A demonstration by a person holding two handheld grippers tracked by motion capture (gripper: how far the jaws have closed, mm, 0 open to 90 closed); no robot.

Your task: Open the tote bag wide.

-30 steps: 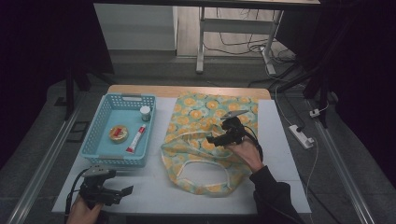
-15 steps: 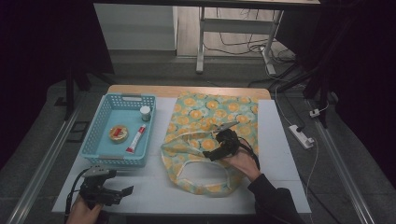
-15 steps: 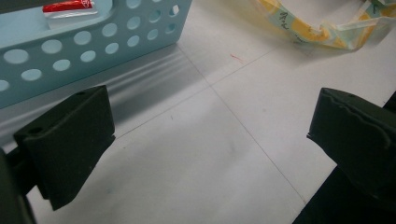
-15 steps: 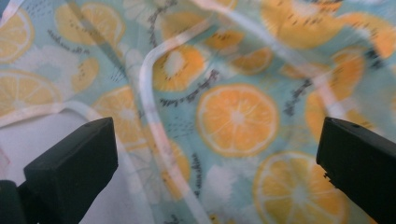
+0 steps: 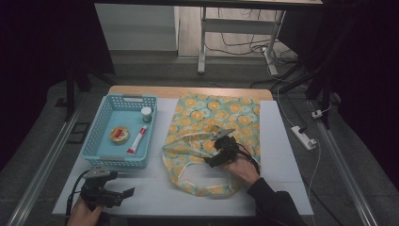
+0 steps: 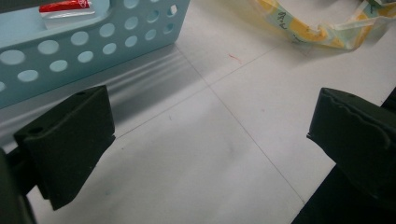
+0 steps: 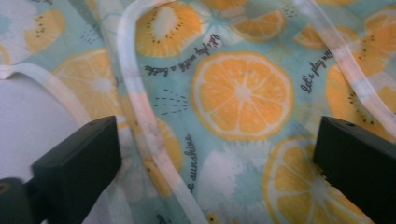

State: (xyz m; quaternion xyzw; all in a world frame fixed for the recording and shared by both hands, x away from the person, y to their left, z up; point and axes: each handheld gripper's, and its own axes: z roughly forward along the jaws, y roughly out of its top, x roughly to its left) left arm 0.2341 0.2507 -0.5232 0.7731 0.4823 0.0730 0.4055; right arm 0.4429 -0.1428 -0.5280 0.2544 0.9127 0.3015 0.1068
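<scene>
A soft fabric tote bag (image 5: pixel 214 141), printed with orange slices, lies flat across the centre of the surface (image 5: pixel 282 188) in the high view. It looks light and limp, likely to sag and fold when lifted. The white-edged handle strap (image 7: pixel 140 107) is the sensible place to take hold. The right hand-held gripper (image 5: pixel 217 157) hovers low over the bag's mouth near mid-frame, angled down; its jaws stand wide and have just been closing slightly, with cloth below them but nothing pinched. The left hand-held gripper (image 5: pixel 117 195) rests at the lower left, jaws wide and empty, just below the blue basket (image 5: pixel 101 157).
</scene>
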